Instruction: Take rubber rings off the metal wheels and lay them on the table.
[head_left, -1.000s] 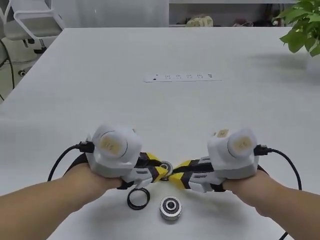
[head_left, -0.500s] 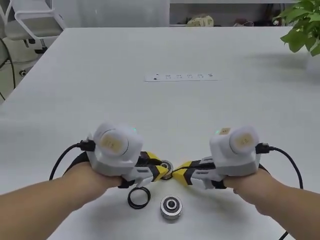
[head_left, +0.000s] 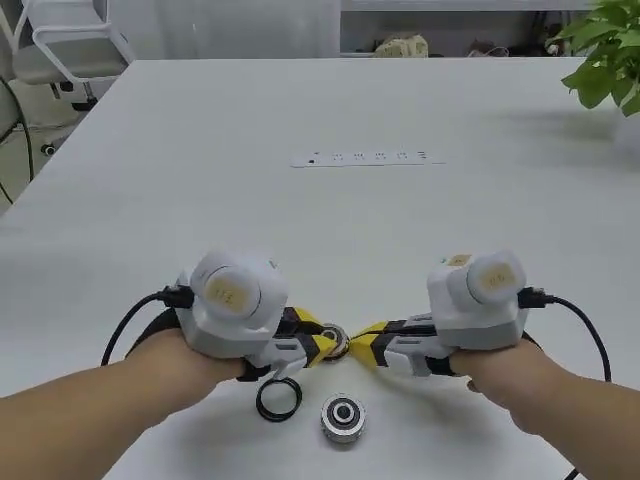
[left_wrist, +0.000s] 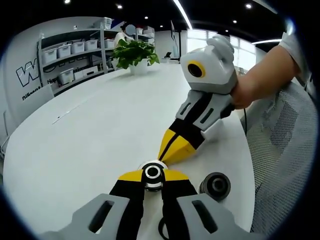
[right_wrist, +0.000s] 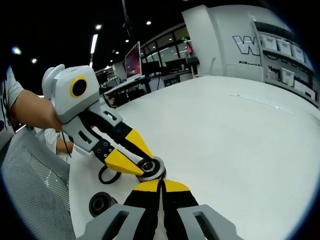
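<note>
My left gripper (left_wrist: 151, 176) is shut on a small metal wheel (left_wrist: 152, 172), held just above the table; in the head view the wheel (head_left: 335, 338) sits between the two grippers' yellow tips. My right gripper (right_wrist: 160, 186) has its jaws closed together, and its tips touch the wheel's rim (right_wrist: 151, 169); I cannot tell whether they pinch anything. A loose black rubber ring (head_left: 279, 398) lies on the table below the left gripper (head_left: 322, 343). A second wheel (head_left: 343, 418) stands beside the ring, in front of the right gripper (head_left: 362, 346).
A white power strip (head_left: 365, 157) lies mid-table. A potted plant (head_left: 610, 60) stands at the far right corner, and a chair (head_left: 60, 50) at the far left. Cables trail from both grippers. The white table (head_left: 320, 230) stretches wide ahead.
The right gripper has shifted slightly to the right and lower. The left gripper still holds the wheel in the same place. The ring and second wheel have not moved.
</note>
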